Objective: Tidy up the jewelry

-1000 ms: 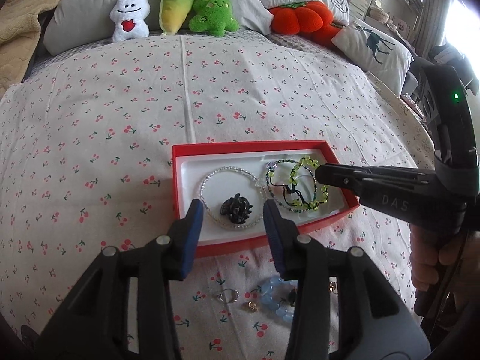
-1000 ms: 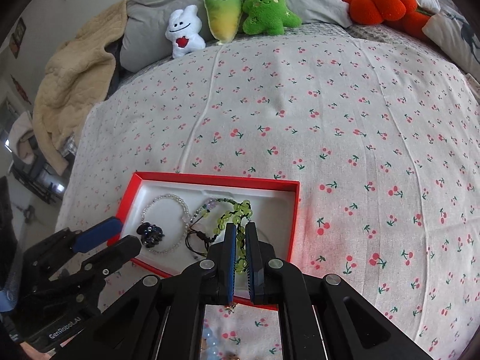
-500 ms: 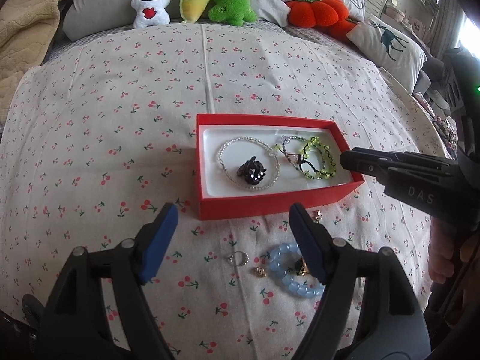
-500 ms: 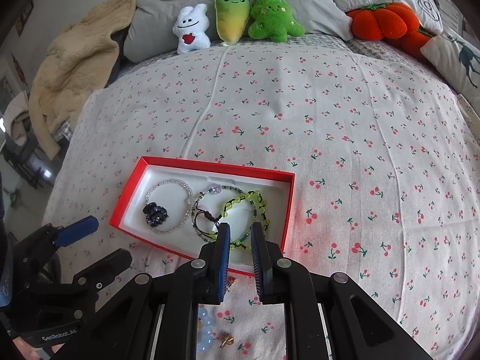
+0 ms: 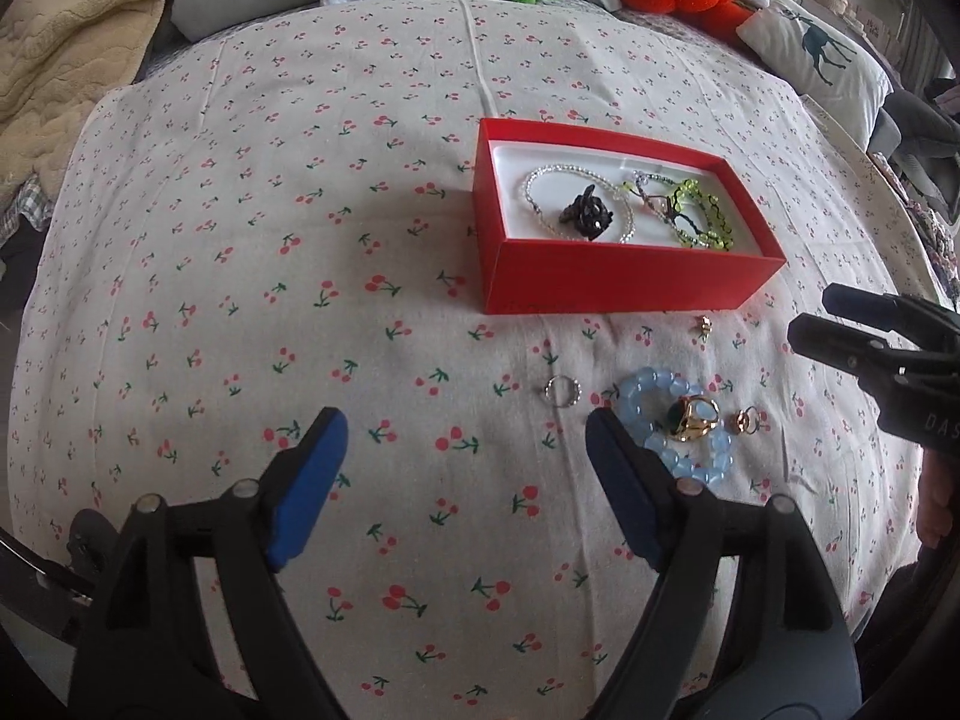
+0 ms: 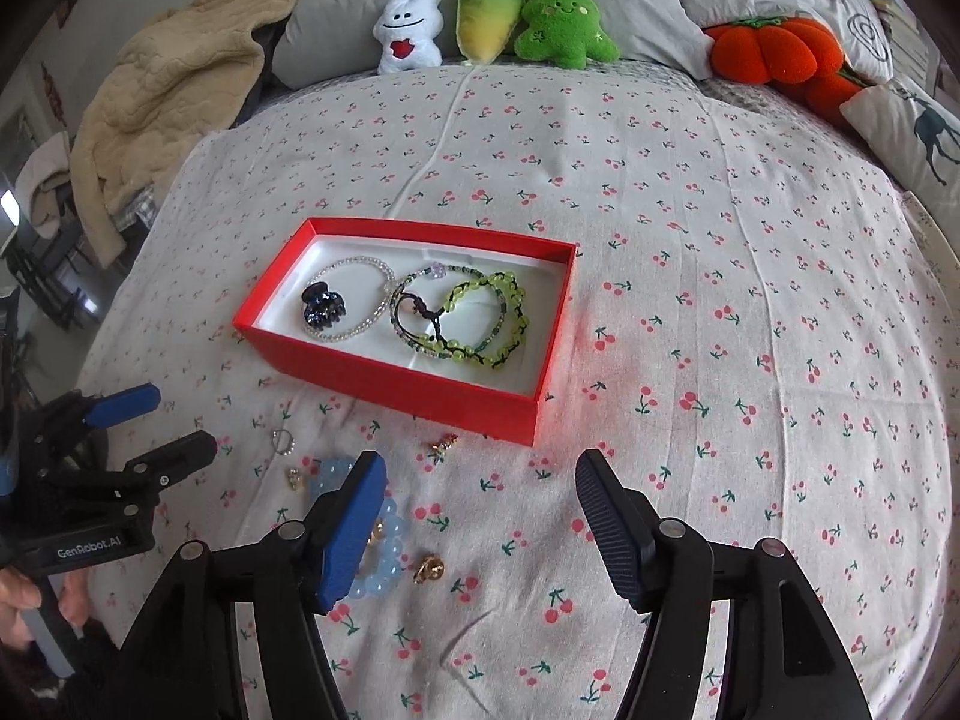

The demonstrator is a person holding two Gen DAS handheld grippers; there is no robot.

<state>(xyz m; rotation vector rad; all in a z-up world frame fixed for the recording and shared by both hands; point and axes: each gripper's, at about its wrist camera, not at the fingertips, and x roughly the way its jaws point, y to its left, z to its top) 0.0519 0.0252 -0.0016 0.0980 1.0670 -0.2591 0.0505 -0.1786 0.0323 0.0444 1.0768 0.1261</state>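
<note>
Right wrist view, red box (image 6: 456, 402), bracelets (image 6: 480, 324), hair claw (image 6: 323, 304) inside

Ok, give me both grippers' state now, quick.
Left gripper: open, holding nothing, jaws just opened.
Right gripper: open, holding nothing, jaws just opened.

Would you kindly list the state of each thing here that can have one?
red box: open, no lid, holding bracelets and a hair claw
hair claw: in the box, closed
blue bead bracelet: loose on the bedspread, outside the box
left gripper: open, empty
right gripper: just opened, nothing between the fingers
</note>
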